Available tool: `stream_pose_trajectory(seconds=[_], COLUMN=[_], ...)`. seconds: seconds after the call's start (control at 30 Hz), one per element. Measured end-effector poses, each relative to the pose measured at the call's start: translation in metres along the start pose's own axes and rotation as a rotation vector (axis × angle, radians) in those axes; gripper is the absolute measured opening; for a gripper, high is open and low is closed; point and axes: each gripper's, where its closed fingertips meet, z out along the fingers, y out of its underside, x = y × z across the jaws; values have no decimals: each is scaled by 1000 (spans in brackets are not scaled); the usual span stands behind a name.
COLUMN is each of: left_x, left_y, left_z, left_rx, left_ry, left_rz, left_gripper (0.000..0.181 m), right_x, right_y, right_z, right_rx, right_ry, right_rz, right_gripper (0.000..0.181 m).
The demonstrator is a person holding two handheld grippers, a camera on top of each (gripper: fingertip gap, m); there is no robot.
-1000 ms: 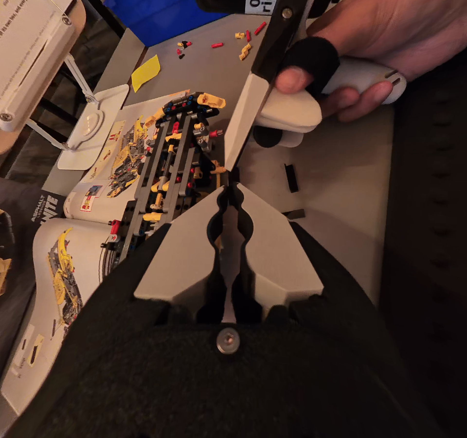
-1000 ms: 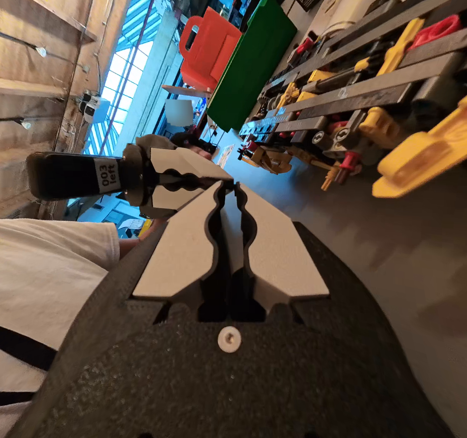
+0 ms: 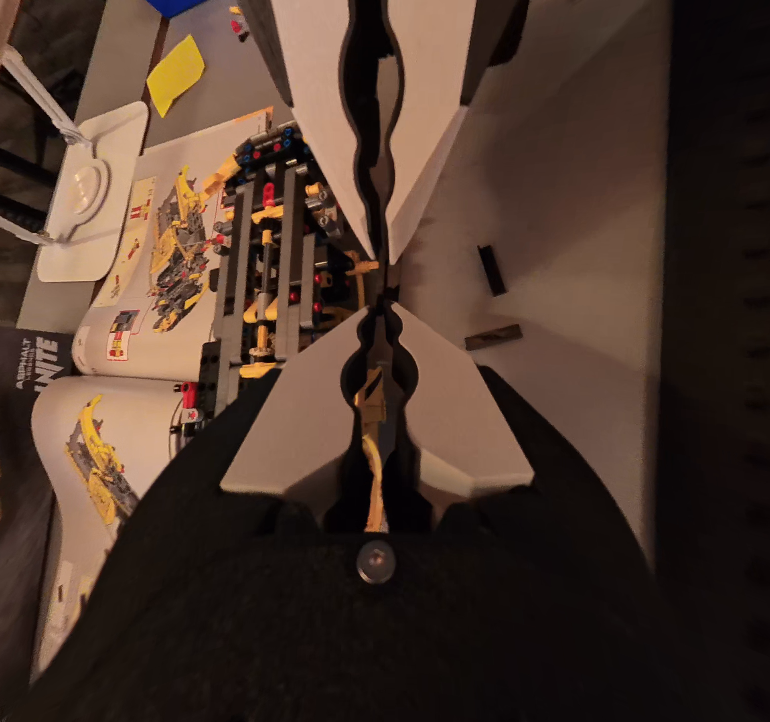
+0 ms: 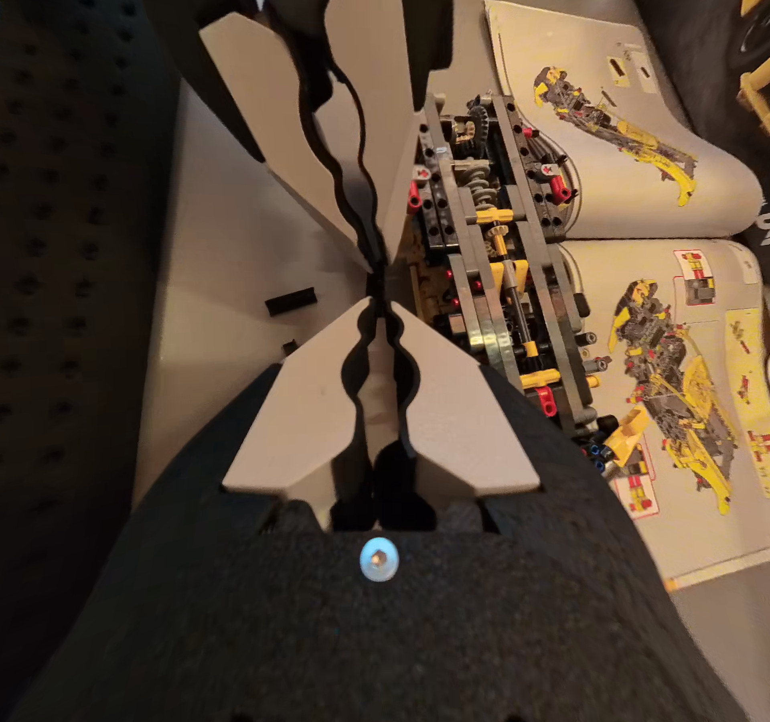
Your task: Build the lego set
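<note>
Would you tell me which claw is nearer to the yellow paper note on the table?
Right. The right claw reaches in alongside the yellow paper note; the left claw comes from the opposite side, farther off, meeting it tip to tip.

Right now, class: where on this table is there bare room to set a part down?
Free: the grey table beyond the two black pieces, toward the dark edge. Crowded: the lego model lying on the open instruction booklet, and the spot where both grippers meet tip to tip beside the model.
</note>
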Motion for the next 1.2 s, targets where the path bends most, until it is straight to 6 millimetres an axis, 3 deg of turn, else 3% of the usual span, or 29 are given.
stream_pose_trajectory(seconds=[0.2,0.27,0.37,0.53,0.8,1.07,1.2], left_x=[0,-4,-9,-19,-22,-24,-28], left_y=[7,7,0,6,13,16,12], left_z=[3,1,-2,1,5,12,12], left_rx=[-56,-80,-82,-210,-412,-472,-464], left_ry=[49,59,128,252,377,360,318], left_rz=[-22,-29,-69,-85,-63,-28,-25], left_gripper=[2,2,2,2,2,2,2], right_x=[7,16,42,61,61,64,66], right_y=[-1,-10,-13,0,0,4,7], right_z=[4,-4,-11,8,24,30,29], right_rx=[13,49,41,-46,-36,-8,11], right_ry=[-42,-27,26,-97,-274,-215,-193], right_rz=[8,-1,-3,-10,14,-45,-87], right_gripper=[5,18,54,88,82,74,61])
